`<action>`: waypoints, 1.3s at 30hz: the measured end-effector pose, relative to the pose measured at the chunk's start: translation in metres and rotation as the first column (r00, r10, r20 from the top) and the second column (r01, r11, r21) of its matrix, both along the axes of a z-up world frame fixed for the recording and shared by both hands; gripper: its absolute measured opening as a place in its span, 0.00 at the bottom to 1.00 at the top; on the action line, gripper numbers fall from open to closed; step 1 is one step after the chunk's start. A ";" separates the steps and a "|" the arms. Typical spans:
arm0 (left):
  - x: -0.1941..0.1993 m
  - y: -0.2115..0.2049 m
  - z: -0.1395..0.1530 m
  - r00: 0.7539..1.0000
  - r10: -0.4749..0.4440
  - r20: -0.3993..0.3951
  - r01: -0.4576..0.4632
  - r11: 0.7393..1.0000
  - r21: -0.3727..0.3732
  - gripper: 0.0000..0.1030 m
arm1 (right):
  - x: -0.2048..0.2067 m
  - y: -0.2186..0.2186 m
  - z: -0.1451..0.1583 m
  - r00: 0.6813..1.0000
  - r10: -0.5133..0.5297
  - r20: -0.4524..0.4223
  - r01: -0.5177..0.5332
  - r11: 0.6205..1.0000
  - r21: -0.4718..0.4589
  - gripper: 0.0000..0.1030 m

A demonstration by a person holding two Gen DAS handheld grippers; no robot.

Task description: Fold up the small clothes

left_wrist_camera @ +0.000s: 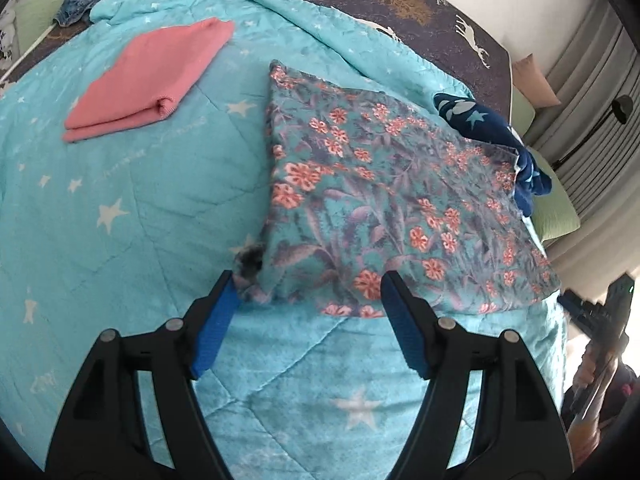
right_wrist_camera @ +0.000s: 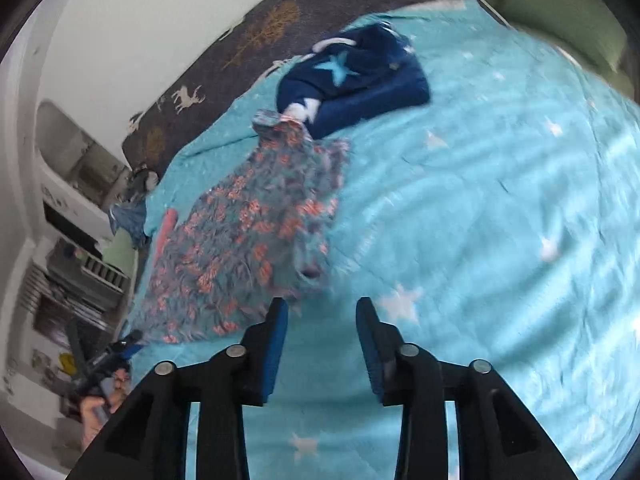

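Left gripper point(left_wrist_camera: 308, 288) jaws apart, straddling floral garment point(left_wrist_camera: 384, 208) near corner, likely lining up for fold. Right gripper point(right_wrist_camera: 322, 312) apart, empty, over quilt point(right_wrist_camera: 480, 220). Pink folded piece point(left_wrist_camera: 148, 80) parked toward far edge.

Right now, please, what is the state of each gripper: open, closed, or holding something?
Left gripper: open, its fingers around the near edge of the floral garment, not pressing on it.
Right gripper: open, holding nothing.

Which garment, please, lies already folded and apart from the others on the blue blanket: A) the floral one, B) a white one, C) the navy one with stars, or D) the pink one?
D: the pink garment lies folded by itself on the blanket, away from the touching floral garment and navy garment.
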State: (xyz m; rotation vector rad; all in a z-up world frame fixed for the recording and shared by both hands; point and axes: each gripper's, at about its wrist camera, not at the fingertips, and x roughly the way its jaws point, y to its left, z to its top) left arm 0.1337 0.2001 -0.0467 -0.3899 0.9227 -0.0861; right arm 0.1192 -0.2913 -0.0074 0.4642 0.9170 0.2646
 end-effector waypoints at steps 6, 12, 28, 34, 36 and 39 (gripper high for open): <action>0.000 0.000 -0.003 1.000 0.012 -0.001 -0.012 1.000 0.001 0.71 | 0.035 0.039 -0.005 0.992 0.122 -0.012 -0.122 0.985 -0.118 0.39; -0.003 0.000 -0.001 1.000 0.001 0.014 -0.001 1.000 -0.005 0.71 | 0.014 0.036 0.005 0.997 0.065 0.052 -0.060 0.995 -0.082 0.03; -0.019 0.007 -0.004 0.999 -0.034 0.011 0.035 0.994 -0.104 0.71 | -0.027 -0.004 -0.012 0.994 -0.058 -0.088 0.061 0.997 0.039 0.38; -0.018 0.002 -0.005 0.996 -0.083 0.019 0.085 0.979 -0.187 0.71 | -0.041 0.004 -0.020 0.989 -0.005 -0.150 0.021 0.995 0.102 0.41; -0.014 0.002 -0.007 0.994 -0.103 0.021 0.105 0.960 -0.260 0.66 | -0.046 0.015 -0.024 0.986 0.056 -0.158 -0.031 0.987 0.158 0.41; 0.001 0.003 -0.014 0.997 -0.082 -0.004 0.077 0.954 -0.289 0.20 | -0.033 0.024 -0.035 0.980 0.094 -0.174 -0.052 0.971 0.232 0.49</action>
